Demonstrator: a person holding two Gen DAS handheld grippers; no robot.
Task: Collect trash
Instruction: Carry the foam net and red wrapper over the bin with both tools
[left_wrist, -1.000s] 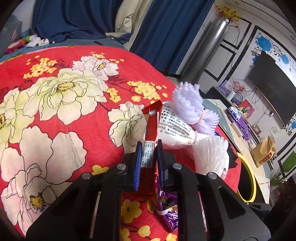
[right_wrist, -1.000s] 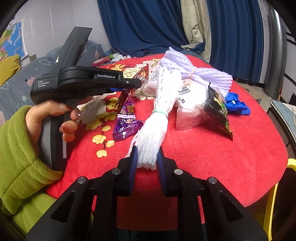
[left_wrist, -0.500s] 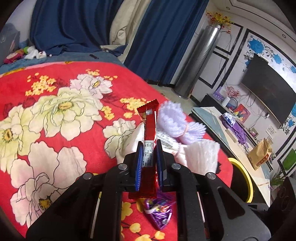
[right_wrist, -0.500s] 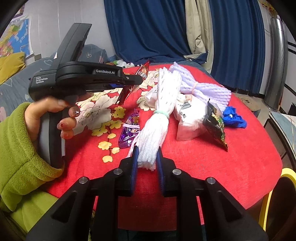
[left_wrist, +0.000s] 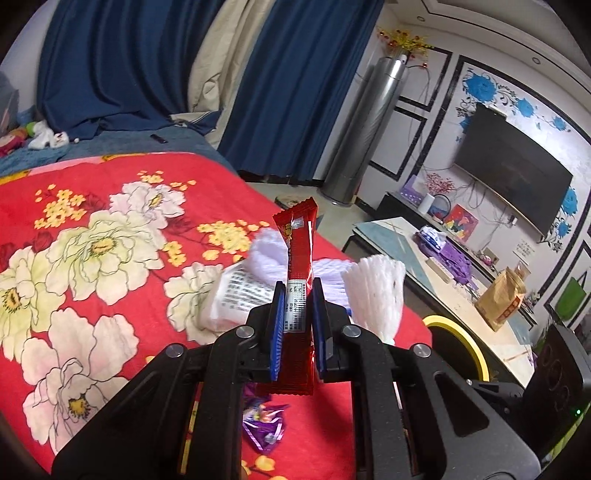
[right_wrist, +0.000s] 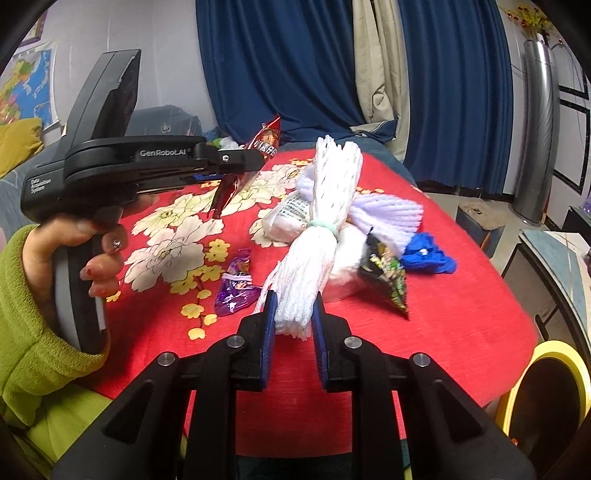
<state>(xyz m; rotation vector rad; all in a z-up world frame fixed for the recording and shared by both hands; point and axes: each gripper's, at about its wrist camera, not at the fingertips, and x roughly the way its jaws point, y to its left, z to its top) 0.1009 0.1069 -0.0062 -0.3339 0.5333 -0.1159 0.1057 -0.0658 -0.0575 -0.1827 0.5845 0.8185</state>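
My left gripper (left_wrist: 298, 291) is shut on a long red snack wrapper (left_wrist: 298, 254), held upright above the red flowered cloth (left_wrist: 92, 229). From the right wrist view the same left gripper (right_wrist: 243, 162) hangs over the table with the red wrapper (right_wrist: 266, 142) sticking up and down through it. My right gripper (right_wrist: 293, 306) is shut on the lower end of a white foam net bundle (right_wrist: 325, 206), tied with a green band and lifted at an angle. A purple wrapper (right_wrist: 236, 288), a dark snack bag (right_wrist: 388, 273), a white packet (right_wrist: 291, 218) and a blue wad (right_wrist: 428, 256) lie on the cloth.
A yellow-rimmed bin (right_wrist: 546, 391) stands at the table's right edge, also seen as the yellow-rimmed bin (left_wrist: 458, 343). A hand in a green sleeve (right_wrist: 22, 332) holds the left gripper. Blue curtains (right_wrist: 280, 66), a low table (left_wrist: 443, 280) and a TV (left_wrist: 513, 184) lie beyond.
Both grippers have risen: the red wrapper came up off the pile, and the white foam net bundle has lifted and tilted more upright. Both grips stayed shut.
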